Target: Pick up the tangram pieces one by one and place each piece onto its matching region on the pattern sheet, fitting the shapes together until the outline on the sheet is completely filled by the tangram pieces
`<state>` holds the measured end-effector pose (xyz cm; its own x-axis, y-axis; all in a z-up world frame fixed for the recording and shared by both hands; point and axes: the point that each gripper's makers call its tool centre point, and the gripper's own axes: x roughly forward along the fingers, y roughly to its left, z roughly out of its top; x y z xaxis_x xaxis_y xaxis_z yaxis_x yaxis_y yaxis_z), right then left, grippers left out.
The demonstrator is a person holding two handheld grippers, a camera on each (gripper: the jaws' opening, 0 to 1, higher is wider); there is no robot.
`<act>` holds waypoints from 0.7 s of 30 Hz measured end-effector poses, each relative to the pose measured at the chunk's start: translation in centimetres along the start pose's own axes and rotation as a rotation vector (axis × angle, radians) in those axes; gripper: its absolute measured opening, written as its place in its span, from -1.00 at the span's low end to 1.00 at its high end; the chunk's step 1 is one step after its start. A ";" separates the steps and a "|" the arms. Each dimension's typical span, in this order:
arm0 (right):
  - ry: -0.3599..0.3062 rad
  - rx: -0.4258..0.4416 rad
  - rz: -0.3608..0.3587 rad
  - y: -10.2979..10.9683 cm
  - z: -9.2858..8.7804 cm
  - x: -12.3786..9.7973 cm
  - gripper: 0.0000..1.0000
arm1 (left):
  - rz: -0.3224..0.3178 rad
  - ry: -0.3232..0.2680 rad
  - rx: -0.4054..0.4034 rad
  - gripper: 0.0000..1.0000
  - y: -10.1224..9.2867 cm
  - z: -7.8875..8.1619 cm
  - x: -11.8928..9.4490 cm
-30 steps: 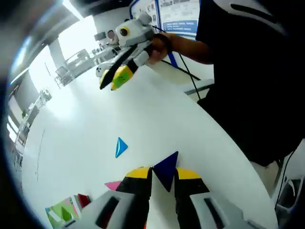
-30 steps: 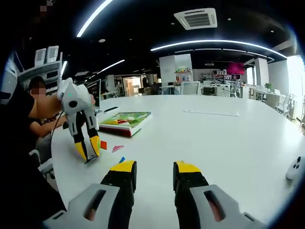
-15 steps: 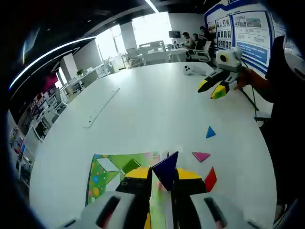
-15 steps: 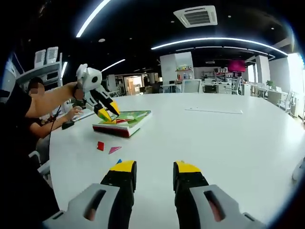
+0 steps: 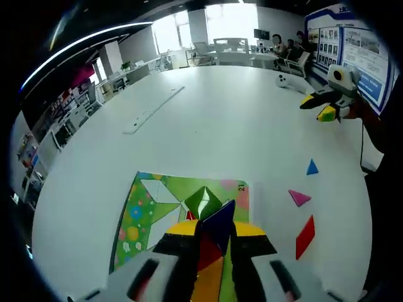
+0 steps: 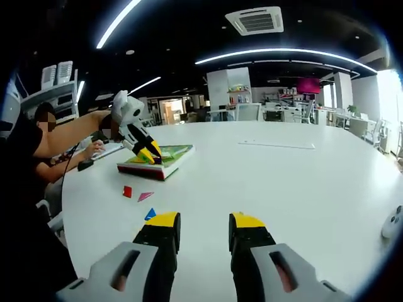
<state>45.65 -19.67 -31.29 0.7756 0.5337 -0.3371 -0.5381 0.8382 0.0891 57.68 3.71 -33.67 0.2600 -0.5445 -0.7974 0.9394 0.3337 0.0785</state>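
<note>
Clamped between the yellow-tipped jaws of the left gripper (image 5: 215, 236), a dark blue triangular tangram piece (image 5: 218, 224) hangs over the green pattern sheet (image 5: 151, 214), where red and orange pieces already lie on the sheet beneath the jaws. On the white table (image 5: 208, 126) to the sheet's right lie a small blue triangle (image 5: 312, 167), a pink triangle (image 5: 299, 197) and a red parallelogram (image 5: 305, 236), all apart from the sheet. The right gripper (image 6: 203, 228) stands off over bare table, its jaws parted and holding nothing, the small blue triangle just beyond its left jaw.
</note>
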 end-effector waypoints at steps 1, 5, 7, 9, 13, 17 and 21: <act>0.001 0.000 -0.001 0.0 0.0 0.1 -0.36 | 0.001 0.003 0.003 -0.58 0.0 0.0 0.0; 0.007 0.000 0.005 0.2 -0.1 0.3 -0.36 | 0.002 0.017 -0.015 -0.58 0.1 -0.1 0.1; 0.007 -0.002 0.012 0.5 -0.1 0.3 -0.36 | 0.001 0.018 -0.034 -0.58 0.2 -0.2 0.2; 0.010 -0.002 0.017 0.7 -0.2 0.4 -0.36 | 0.003 0.013 -0.053 -0.58 0.2 -0.2 0.2; 0.016 -0.003 0.021 0.9 -0.3 0.5 -0.36 | 0.013 0.002 -0.075 -0.58 0.3 -0.1 0.3; 0.013 -0.006 0.027 1.1 0.0 0.5 -0.36 | 0.038 -0.007 -0.091 -0.57 0.5 -0.1 0.3; 0.021 -0.015 0.022 1.0 0.3 0.5 -0.36 | 0.043 -0.002 -0.083 -0.58 0.2 -0.3 0.1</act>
<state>45.58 -18.56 -31.13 0.7568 0.5492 -0.3545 -0.5595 0.8246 0.0829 57.83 3.97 -33.94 0.3008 -0.5297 -0.7930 0.9054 0.4198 0.0630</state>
